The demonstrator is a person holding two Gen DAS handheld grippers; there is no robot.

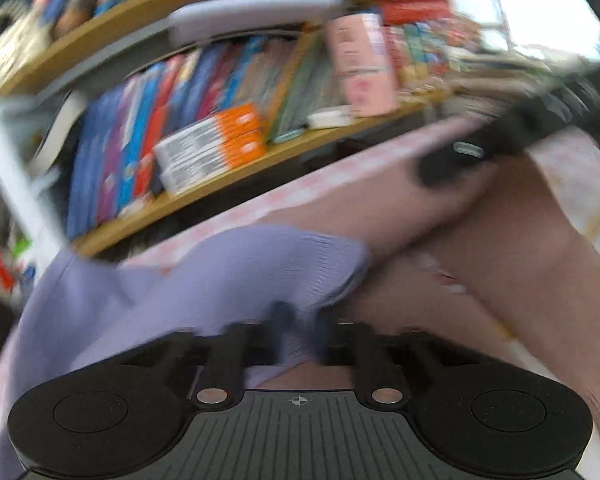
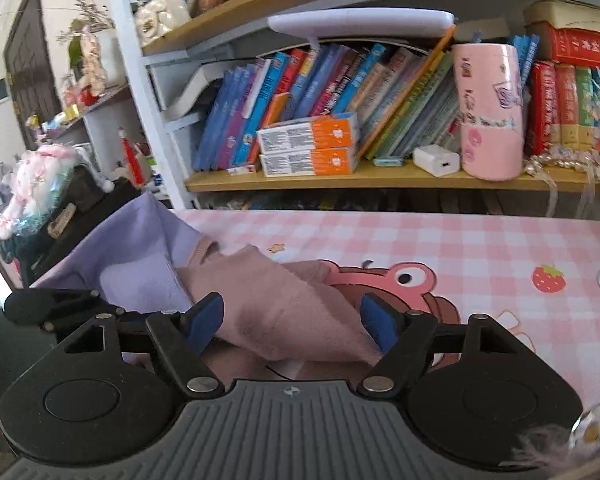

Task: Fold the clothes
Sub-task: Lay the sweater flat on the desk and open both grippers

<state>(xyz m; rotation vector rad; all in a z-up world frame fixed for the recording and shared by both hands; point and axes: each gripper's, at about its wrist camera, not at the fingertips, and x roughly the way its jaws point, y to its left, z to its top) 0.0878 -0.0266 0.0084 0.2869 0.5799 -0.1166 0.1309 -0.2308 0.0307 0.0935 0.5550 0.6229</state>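
Left wrist view, blurred: left tongs (image 1: pixel 296 332) pinching lilac garment (image 1: pixel 220 280), lifted beside pink sweater (image 1: pixel 520 248). Right wrist view: right tongs (image 2: pixel 292 320) spread around pink sweater on checked surface (image 2: pixel 460 240). Probably mid-fold; next, closing right tongs.

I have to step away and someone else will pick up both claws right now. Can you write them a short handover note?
Left claw: shut on the purple garment, gripping a bunched edge; that view is blurred.
Right claw: open, its pads on either side of a fold of the pink sweater, not pinching it.
Things: both garments lie crumpled together at the left end of the pink checked tablecloth, purple to the left of pink and partly off the edge.
Done: nothing is folded yet.
Left: separate the two garments, spread each flat on the cloth, then fold them.
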